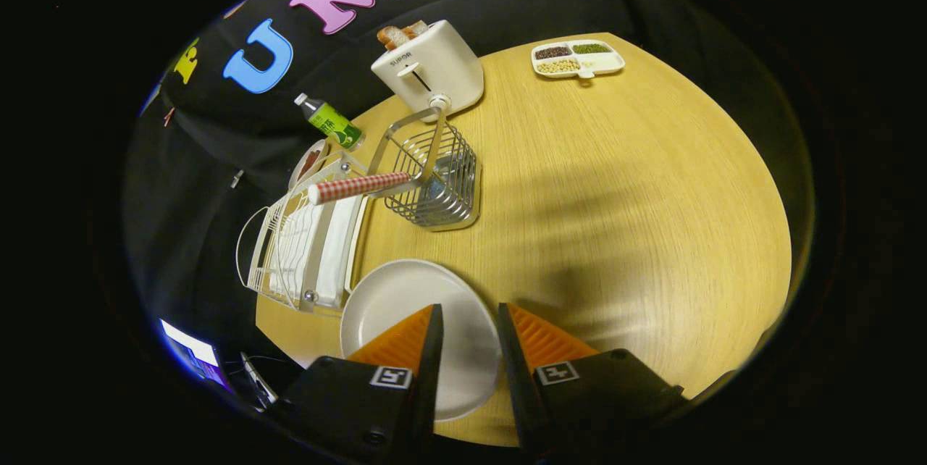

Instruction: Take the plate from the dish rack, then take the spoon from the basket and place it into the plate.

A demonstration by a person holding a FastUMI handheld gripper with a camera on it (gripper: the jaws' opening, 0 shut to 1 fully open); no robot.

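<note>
Plate (405, 313): it lies flat on the counter (615, 233), under and just ahead of the hand-held gripper (469, 320). The left finger overlaps the plate's middle; the gap between the fingers shows the plate's right part and rim. Whether the fingers touch the plate cannot be told.

Hand-held gripper: its fingers stand a narrow gap apart and hold nothing between them.

Dish rack (300, 248): at 10 o'clock from the fingertips, just beside the plate's far-left rim. It stands at the counter's left edge.

Spoon (358, 187): only its checked handle is visible. It leans out of the basket (438, 182) toward the dish rack, with its free end above the rack. The basket, a wire one, stands at 12 o'clock from the fingertips, beyond the plate and apart from it.

Bottle (329, 121): beyond the dish rack, at 11 o'clock.

Toaster (431, 66): beyond the basket, with bread slices in its slots.

Divided tray (579, 59): at 1 o'clock, near the counter's far edge, well apart from the rest. It holds three kinds of beans or grains.
</note>
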